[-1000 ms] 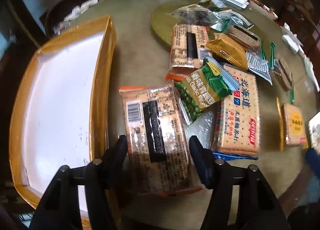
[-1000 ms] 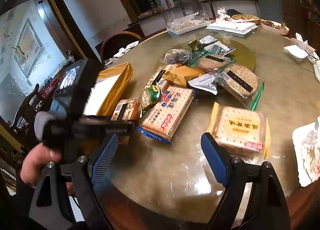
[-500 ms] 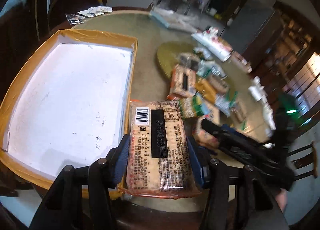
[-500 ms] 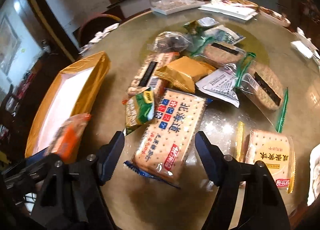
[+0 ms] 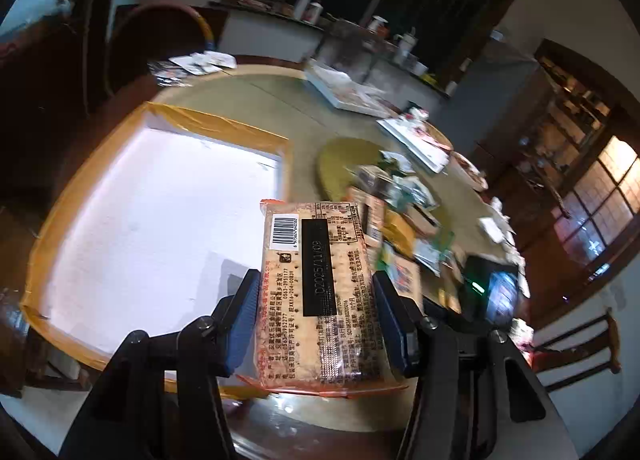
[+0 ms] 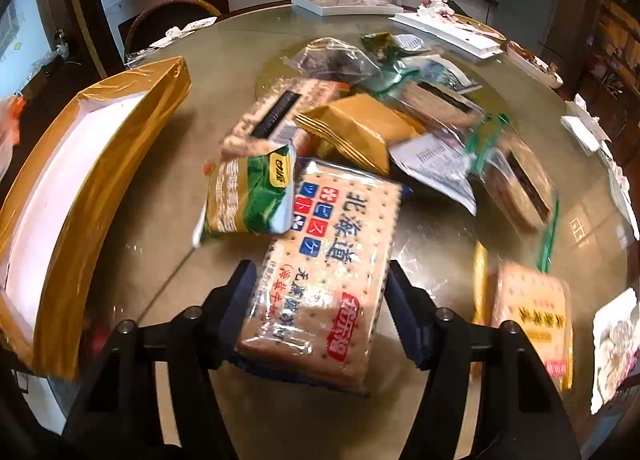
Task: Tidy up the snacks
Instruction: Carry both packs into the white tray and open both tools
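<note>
Our orange-trimmed cracker pack (image 5: pixel 316 292) sits barcode-side up between the pads of the left gripper (image 5: pixel 314 316), jaws clenched on its long edges, lifted clear of the table and hanging over the near right corner of the yellow-taped box (image 5: pixel 224 126). The box's white floor looks bare in what we can see of it. To do this step well we'd judge it best to carry the pack further in over the white floor — away from the taped rim — and lower it flat before letting go, lining its long side with a wall so later packs can sit in rows.

Our right gripper (image 6: pixel 320 312) straddles the blue-edged Hokkaido cracker pack (image 6: pixel 328 260), which lies on the glass-topped round table (image 6: pixel 432 236); the pads look pressed to its sides, though we cannot tell whether it is really clamped yet. A green garlic-pea packet (image 6: pixel 250 196) overlaps its far corner, so we should lift slowly and straight — or that packet may be dragged along. Beyond lie a gold wrapper (image 6: pixel 352 128), clear-wrapped biscuits and, off to the right, a yellow-labelled cracker pack (image 6: pixel 532 312), all not yet sorted.
</note>
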Demonstrator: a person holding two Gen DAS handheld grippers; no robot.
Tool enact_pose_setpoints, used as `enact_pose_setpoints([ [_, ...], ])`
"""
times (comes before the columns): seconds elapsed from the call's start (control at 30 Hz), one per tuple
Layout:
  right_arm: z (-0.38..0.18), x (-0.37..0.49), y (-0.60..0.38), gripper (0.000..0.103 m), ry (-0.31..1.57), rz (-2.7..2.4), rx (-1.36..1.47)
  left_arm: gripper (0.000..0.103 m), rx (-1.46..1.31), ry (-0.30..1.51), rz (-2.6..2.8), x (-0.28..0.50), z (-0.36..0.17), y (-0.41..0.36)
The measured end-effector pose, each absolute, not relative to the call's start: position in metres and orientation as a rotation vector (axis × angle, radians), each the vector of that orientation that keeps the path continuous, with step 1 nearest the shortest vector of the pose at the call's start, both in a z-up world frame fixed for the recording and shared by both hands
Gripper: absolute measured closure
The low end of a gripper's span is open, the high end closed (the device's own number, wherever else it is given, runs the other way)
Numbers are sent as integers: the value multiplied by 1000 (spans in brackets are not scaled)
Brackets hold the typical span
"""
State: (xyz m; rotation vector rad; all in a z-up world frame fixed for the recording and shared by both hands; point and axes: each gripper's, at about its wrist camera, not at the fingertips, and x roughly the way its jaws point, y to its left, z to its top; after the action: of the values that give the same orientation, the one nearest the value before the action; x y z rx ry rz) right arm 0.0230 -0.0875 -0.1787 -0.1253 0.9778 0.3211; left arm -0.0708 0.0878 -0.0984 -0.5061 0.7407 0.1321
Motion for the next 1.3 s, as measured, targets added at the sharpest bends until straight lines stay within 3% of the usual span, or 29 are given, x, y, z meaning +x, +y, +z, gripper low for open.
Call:
enact_pose_setpoints([
  [0.37, -176, -21, -133, 47, 947, 423, 15, 47, -550, 755, 248, -86, -116, 123],
  [0.67, -131, -38, -131, 47, 795, 474, 96, 47, -587, 774, 307, -95, -131, 147],
  [1.0, -98, -41, -8, 47, 715, 873, 17, 47, -572, 763, 383, -101, -133, 177],
  [1.3, -146, -20, 83, 47, 846, 881, -126, 47, -518, 837, 465, -98, -151, 204],
])
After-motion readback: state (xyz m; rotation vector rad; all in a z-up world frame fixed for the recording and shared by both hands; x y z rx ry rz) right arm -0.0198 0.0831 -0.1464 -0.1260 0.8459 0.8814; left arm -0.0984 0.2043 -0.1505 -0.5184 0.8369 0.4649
